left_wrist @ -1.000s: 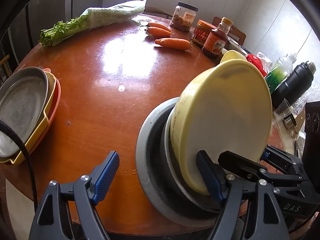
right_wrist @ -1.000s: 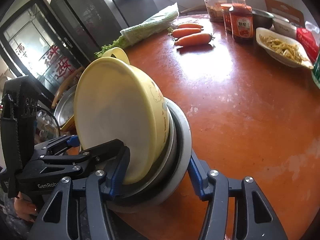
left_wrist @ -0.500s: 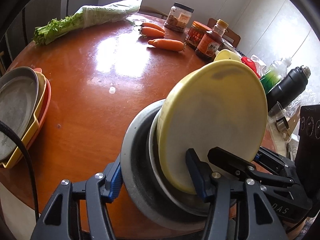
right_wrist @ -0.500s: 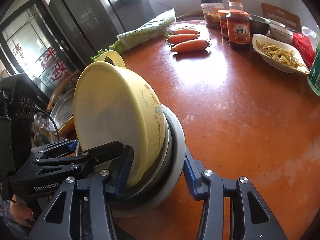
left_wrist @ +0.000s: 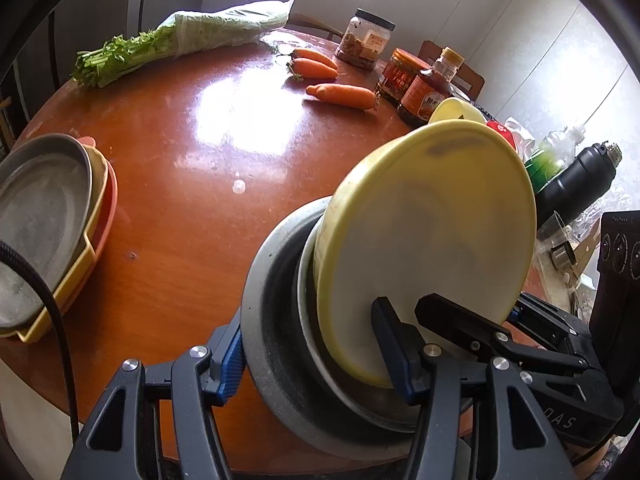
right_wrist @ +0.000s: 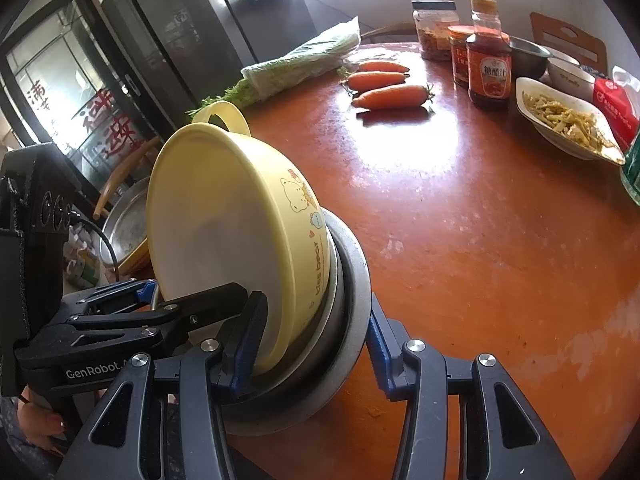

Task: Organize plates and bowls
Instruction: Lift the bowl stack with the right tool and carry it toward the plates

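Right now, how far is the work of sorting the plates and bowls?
Done: a stack of plates, metal on top of yellow and orange ones, lies at the table's edge. In hand: the left gripper and right gripper both clamp a tilted stack of bowls, a yellow bear-print bowl nested in a metal bowl and a grey bowl. Left: setting this stack down; the dish of food is untouched.

3 carrots [left_wrist: 345,95], celery [left_wrist: 120,58], sauce btl [right_wrist: 489,68]
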### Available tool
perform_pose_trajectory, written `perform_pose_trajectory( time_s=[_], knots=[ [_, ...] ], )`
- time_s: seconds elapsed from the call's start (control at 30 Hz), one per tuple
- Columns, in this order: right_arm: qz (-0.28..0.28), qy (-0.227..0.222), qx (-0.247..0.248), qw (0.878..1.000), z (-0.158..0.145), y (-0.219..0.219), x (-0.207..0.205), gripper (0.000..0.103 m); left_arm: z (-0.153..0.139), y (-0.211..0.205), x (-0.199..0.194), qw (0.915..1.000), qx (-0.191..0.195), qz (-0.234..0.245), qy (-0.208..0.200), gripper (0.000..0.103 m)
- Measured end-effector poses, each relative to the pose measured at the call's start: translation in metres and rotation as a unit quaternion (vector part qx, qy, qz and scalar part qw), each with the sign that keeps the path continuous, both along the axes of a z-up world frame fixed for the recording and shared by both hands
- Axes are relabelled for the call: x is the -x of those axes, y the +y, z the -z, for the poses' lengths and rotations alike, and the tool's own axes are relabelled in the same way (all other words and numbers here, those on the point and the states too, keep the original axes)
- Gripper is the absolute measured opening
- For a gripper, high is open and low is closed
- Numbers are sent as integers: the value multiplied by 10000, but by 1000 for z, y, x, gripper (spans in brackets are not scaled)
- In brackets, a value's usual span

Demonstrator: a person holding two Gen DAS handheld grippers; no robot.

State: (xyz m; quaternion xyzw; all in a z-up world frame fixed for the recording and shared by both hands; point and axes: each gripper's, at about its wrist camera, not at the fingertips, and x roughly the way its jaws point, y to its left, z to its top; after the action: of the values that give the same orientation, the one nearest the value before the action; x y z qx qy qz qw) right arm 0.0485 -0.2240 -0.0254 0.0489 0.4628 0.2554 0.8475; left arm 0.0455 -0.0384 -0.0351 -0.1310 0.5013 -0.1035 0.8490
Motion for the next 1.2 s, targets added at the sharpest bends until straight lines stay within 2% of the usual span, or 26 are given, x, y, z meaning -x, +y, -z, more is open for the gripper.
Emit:
perform_pose_trajectory(
  time_s=[0.53, 0.97, 1.2],
  knots=[
    [-111, -160, -41, 9998, -29, 12, -9, 49, -29, 15, -2, 9998, 41, -56, -164, 58],
    [-508, -411, 19, 9979, -59, 63, -19, 49, -58, 61, 1, 9983, 47, -408, -418, 58],
    [-669, -450, -100, 9967, -65, 93, -25, 48, -69, 88, 4, 9972, -107, -547, -495, 58]
  ],
)
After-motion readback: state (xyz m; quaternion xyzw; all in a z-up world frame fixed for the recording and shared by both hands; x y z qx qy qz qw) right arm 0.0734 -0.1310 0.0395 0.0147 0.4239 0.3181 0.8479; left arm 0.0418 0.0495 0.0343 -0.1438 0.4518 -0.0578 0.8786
